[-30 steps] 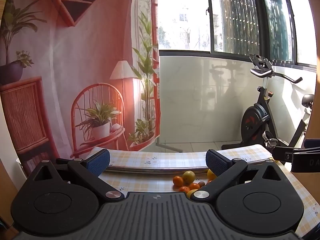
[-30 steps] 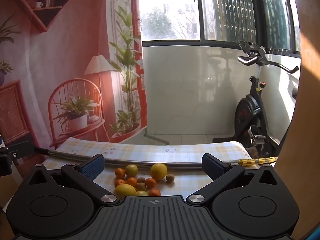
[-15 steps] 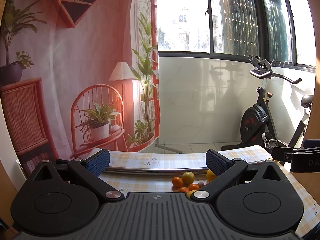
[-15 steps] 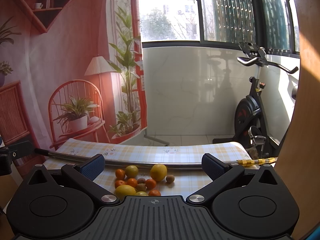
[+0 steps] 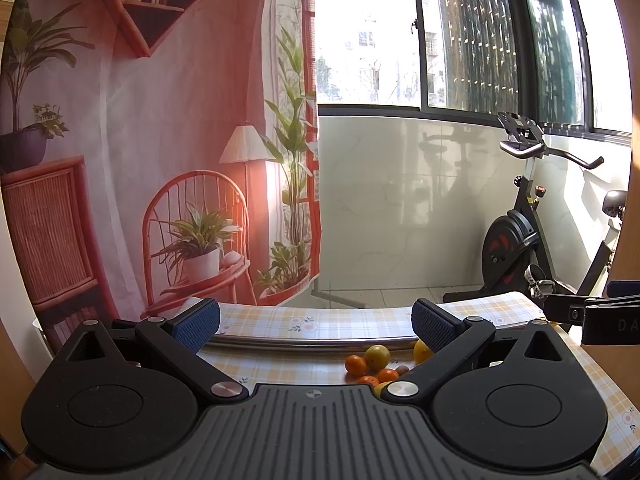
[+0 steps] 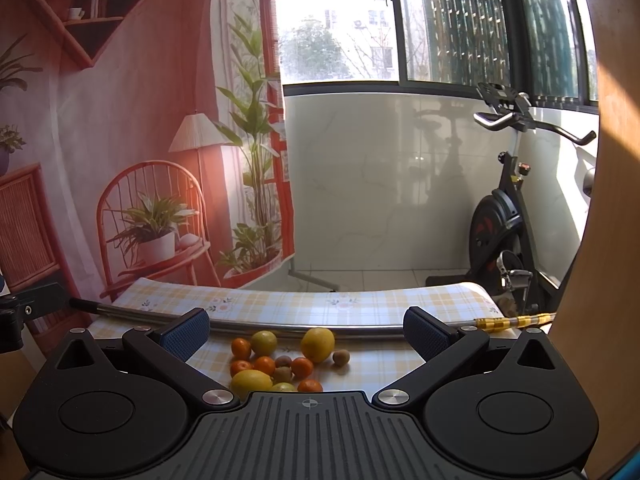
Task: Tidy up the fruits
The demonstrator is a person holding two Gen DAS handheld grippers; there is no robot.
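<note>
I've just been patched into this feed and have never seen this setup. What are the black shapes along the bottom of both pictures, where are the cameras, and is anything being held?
The black shapes are two handheld grasping tools, one in each of a person's hands. Each carries a wide-angle camera looking forward between its two blue-padded fingers, so each picture is one tool's own view.

The left tool and the right tool are both open and hold nothing.

Ahead is a table with a checked tablecloth. On it lies a pile of fruit: small orange ones, larger yellow ones and a few small brown ones. A metal rod lies across the cloth just behind the pile. The pile sits straight ahead of the right tool and off to the right in the left tool's view.
</note>
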